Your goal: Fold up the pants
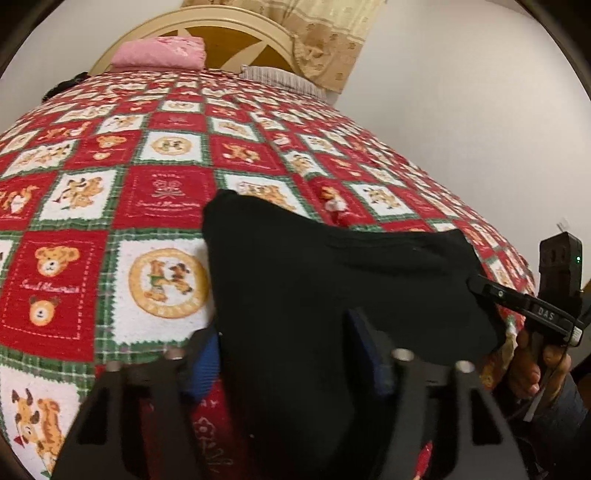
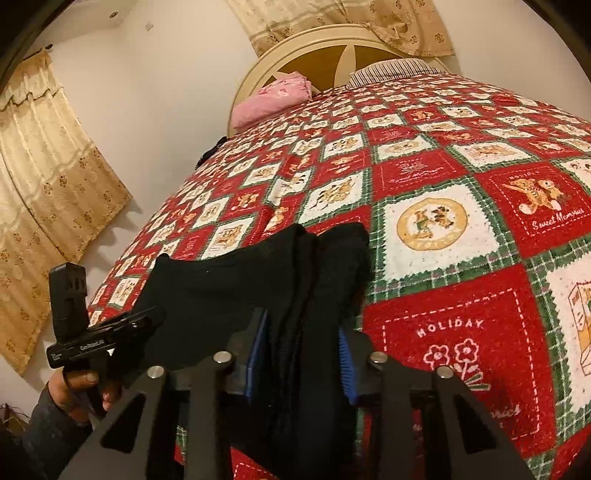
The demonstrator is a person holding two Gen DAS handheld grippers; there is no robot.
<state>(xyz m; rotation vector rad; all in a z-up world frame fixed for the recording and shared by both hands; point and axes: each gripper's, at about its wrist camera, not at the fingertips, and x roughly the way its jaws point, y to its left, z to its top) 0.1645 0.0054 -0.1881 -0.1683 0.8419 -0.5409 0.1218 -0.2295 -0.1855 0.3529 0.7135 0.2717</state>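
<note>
Both grippers grasp black pants (image 1: 332,280) above the bed (image 1: 92,206).

Left gripper (image 1: 291,354) and right gripper (image 2: 303,354) clamp bunched cloth; likely next, spreading it flat to fold.

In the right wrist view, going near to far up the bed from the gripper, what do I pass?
right gripper with the black pants between its blue pads → red, white and green patchwork bedspread → pink pillow → cream headboard → beige curtain.
</note>
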